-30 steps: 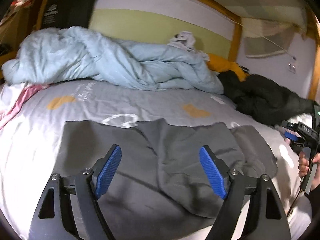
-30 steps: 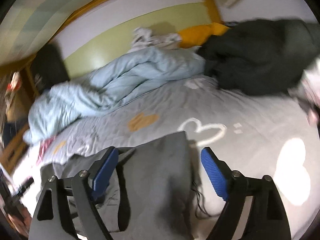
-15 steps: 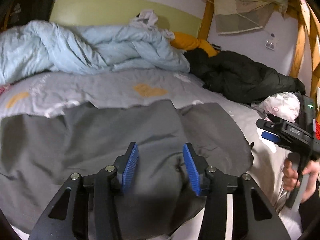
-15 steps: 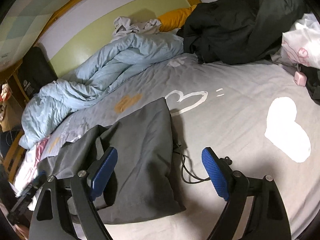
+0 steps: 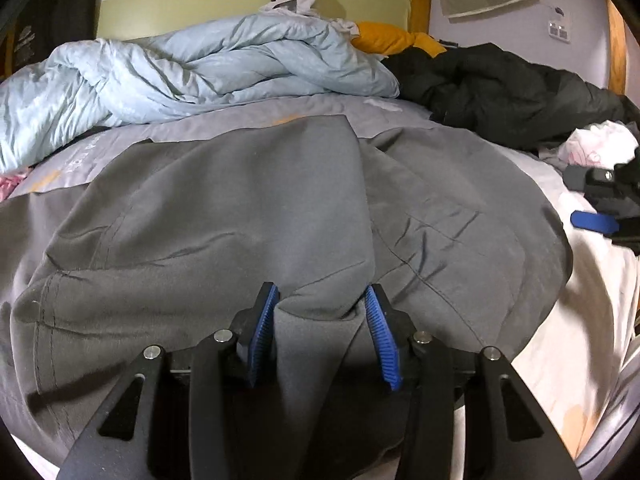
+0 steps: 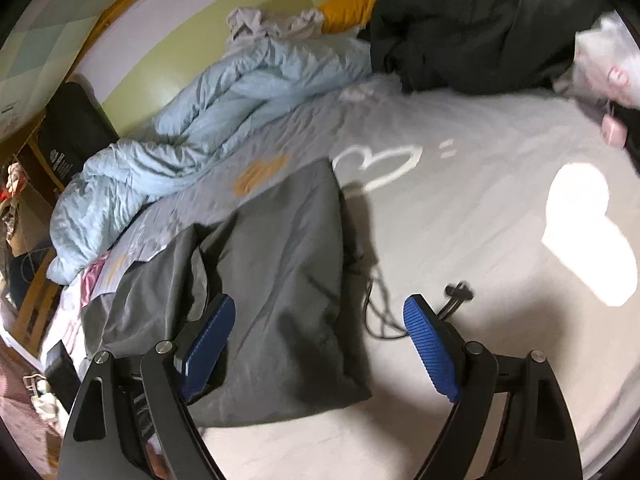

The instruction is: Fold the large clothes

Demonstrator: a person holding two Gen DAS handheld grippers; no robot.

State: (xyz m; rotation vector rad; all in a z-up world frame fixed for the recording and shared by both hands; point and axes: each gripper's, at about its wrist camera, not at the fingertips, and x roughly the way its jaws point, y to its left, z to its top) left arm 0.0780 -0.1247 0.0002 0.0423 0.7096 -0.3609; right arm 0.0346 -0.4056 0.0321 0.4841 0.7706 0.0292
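Observation:
A large grey garment (image 5: 240, 200) lies spread on the bed, partly doubled over itself. My left gripper (image 5: 322, 312) is low on its near edge, jaws about half narrowed. A raised ridge of the grey cloth stands between the blue pads (image 5: 264, 332), and no firm pinch shows. My right gripper (image 6: 319, 306) hovers wide open over the garment's (image 6: 280, 248) right edge. Its left finger is over the cloth and its right finger over the sheet, beside a black drawstring (image 6: 380, 312). In the left wrist view the right gripper (image 5: 600, 200) shows at the far right.
The bed has a grey sheet (image 6: 460, 208) with white and orange prints. A crumpled light blue duvet (image 5: 200, 72) lies along the back, with a yellow pillow (image 5: 384, 38) and a black jacket (image 5: 500, 88) to its right. A white and pink bundle (image 5: 600, 144) sits at the right.
My left gripper narrowed its jaws, moved right and came down onto the garment's near edge, where cloth now bunches between the pads. The right gripper sank slightly and stayed wide.

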